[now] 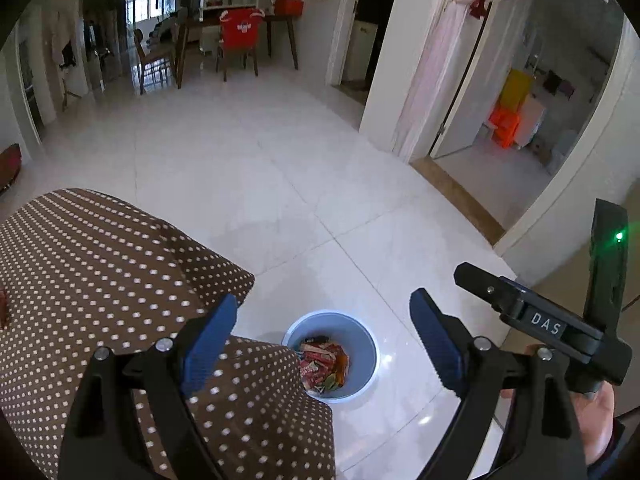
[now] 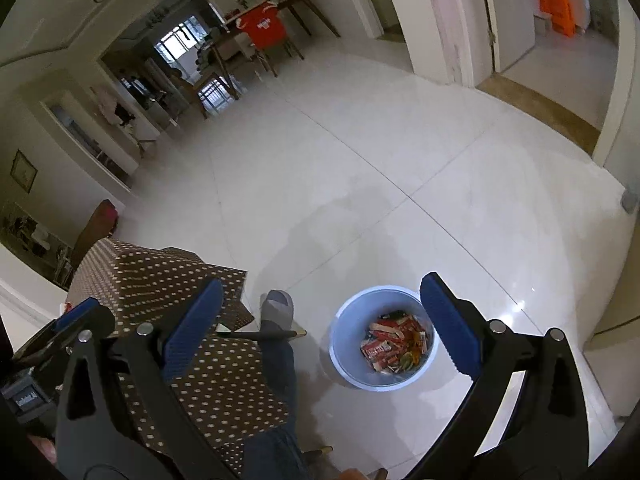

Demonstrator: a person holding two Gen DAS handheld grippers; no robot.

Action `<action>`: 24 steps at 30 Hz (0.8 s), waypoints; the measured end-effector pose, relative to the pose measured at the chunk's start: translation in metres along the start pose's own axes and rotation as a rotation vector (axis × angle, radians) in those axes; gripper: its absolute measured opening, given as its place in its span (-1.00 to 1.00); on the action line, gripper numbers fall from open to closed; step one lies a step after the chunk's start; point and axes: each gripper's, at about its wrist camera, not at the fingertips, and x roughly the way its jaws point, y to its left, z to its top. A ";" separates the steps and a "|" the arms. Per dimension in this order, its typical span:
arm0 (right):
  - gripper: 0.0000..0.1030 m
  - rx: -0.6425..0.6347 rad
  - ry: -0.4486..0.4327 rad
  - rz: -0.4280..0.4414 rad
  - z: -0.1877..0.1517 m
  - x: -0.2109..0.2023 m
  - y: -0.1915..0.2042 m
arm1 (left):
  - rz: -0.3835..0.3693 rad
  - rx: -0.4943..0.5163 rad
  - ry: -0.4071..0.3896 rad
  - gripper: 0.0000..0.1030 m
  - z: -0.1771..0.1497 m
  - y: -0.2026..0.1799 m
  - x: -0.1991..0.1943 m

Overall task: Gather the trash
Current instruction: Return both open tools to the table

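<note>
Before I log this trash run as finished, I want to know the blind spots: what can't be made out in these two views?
- Round pale blue bin: left wrist view, its near-left rim hidden behind the brown polka-dot cloth.
- Red and orange wrappers in the bin: print too small to read in either view.
- Reddish item on the cloth: left wrist view, cut off by the frame edge.
- Cloth's near part: right wrist view, hidden behind the open right gripper.

Black frames with silver screws carry ribbed blue fingers (image 1: 210, 344) (one body (image 1: 546, 326) marked "DAS").
</note>
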 end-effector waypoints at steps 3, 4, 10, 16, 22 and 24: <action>0.88 -0.040 -0.014 0.019 -0.003 -0.010 0.021 | -0.002 -0.008 -0.025 0.68 -0.003 0.008 -0.016; 0.88 -0.049 -0.019 0.024 -0.002 -0.014 0.028 | 0.001 -0.011 -0.036 0.68 -0.005 0.012 -0.022; 0.88 -0.120 -0.056 0.064 -0.003 -0.036 0.073 | 0.028 -0.037 -0.102 0.68 -0.014 0.040 -0.062; 0.88 -0.208 -0.086 0.116 -0.009 -0.053 0.130 | 0.086 -0.079 -0.184 0.69 -0.021 0.081 -0.107; 0.88 -0.297 -0.092 0.165 -0.017 -0.054 0.187 | 0.169 -0.140 -0.254 0.78 -0.032 0.137 -0.150; 0.88 -0.332 -0.085 0.184 -0.023 -0.049 0.210 | 0.193 -0.160 -0.268 0.79 -0.037 0.155 -0.160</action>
